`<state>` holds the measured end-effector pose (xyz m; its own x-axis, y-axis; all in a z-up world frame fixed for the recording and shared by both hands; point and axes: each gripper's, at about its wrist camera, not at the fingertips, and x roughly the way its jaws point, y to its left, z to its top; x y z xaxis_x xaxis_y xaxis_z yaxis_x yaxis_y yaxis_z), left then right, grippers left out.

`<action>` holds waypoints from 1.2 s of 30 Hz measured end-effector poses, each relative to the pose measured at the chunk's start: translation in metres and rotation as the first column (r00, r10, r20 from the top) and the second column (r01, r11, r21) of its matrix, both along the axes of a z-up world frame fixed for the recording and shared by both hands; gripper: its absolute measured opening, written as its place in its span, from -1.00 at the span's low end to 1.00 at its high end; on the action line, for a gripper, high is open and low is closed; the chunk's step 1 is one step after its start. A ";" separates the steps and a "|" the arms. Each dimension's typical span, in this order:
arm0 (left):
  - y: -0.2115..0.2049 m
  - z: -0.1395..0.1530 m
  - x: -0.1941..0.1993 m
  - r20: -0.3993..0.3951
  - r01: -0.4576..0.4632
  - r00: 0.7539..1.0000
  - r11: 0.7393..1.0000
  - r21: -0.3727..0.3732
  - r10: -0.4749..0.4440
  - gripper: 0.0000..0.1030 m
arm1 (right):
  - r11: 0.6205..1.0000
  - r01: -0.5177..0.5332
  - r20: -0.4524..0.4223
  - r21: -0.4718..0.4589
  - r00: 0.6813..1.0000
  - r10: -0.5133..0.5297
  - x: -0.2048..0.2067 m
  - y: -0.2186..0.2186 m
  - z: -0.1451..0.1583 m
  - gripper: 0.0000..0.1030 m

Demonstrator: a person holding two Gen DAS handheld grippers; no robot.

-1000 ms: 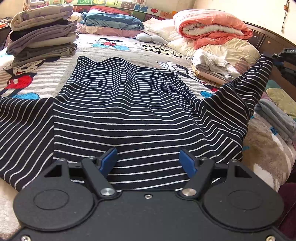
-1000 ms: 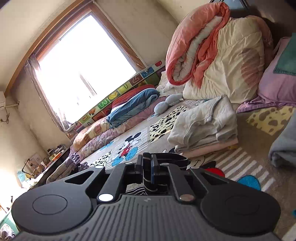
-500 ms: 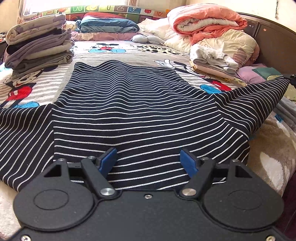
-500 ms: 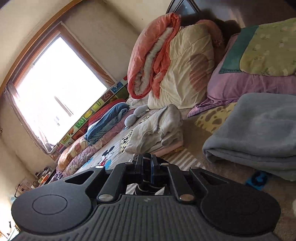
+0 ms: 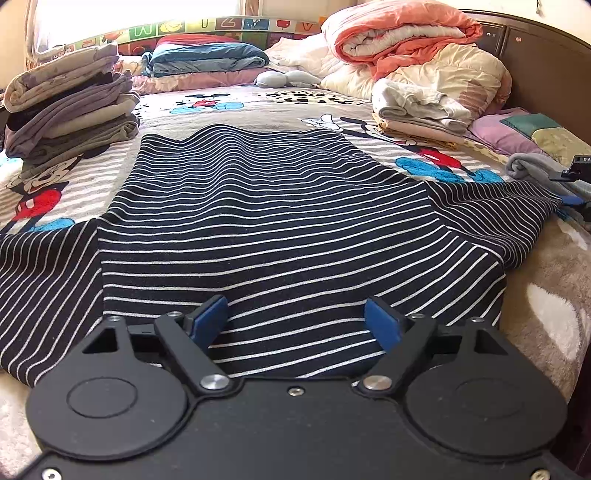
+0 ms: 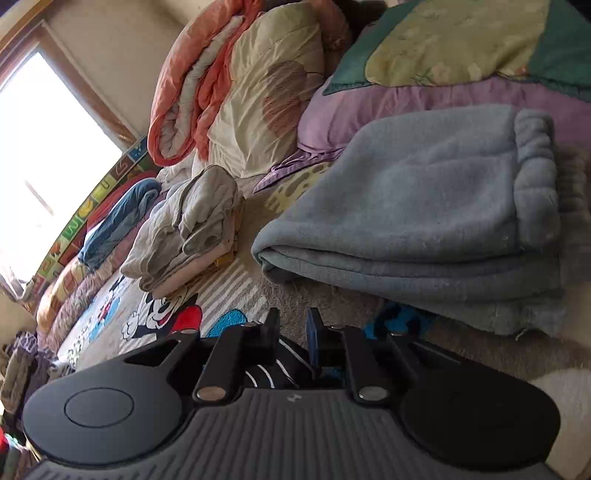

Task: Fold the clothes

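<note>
From the left wrist, the striped shirt point(image 5: 280, 221) lies spread flat across the cartoon-print blanket point(image 5: 236, 107), its hem toward the far side and both sleeves out sideways. Left of the shirt stands a stack of folded grey clothes point(image 5: 70, 110); right of it a folded pale pile point(image 5: 417, 107), with a rolled orange quilt point(image 5: 402, 33) beyond. The left gripper point(image 5: 297, 321) hovers over the shirt's near edge, its blue pads wide apart and opening further, nothing clamped between them. At the shirt's right sleeve end the right gripper point(image 5: 572, 199) shows small at the frame edge. From the right wrist, the right gripper point(image 6: 293, 332) has its jaws parting, with the striped sleeve cuff point(image 6: 273, 365) bunched loosely between them and no pad visibly pressing on it; a folded grey-blue fleece point(image 6: 424, 221) lies just beyond the cuff. The shirt looks like thin, light, limp knit: it should drape and wrinkle readily, neither slippery nor fragile, and is probably best pinched at seams, cuff or shoulder, so a fold carries over cleanly.
</note>
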<state>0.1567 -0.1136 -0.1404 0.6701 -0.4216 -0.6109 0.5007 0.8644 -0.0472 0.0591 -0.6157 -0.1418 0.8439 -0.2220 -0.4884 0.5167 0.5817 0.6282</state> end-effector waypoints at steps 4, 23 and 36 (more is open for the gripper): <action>-0.001 -0.001 -0.001 0.006 0.002 1.000 1.000 0.005 -0.002 0.62 | 0.998 0.010 0.036 0.058 0.999 -0.012 -0.009 0.000 -0.011 0.04; -0.003 -0.001 -0.003 0.014 0.010 1.000 1.000 0.019 -0.011 0.69 | 0.997 0.035 0.073 0.070 0.997 -0.040 -0.018 0.012 -0.021 0.32; -0.004 -0.002 -0.003 0.014 0.014 1.000 1.000 0.026 -0.015 0.72 | 0.910 -0.336 -0.201 -0.242 0.935 0.292 0.058 0.026 0.018 0.29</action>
<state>0.1535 -0.1174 -0.1428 0.6730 -0.4154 -0.6119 0.5137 0.8578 -0.0175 0.1168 -0.5901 -0.1236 0.8088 -0.0996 -0.5795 0.3584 0.8648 0.3517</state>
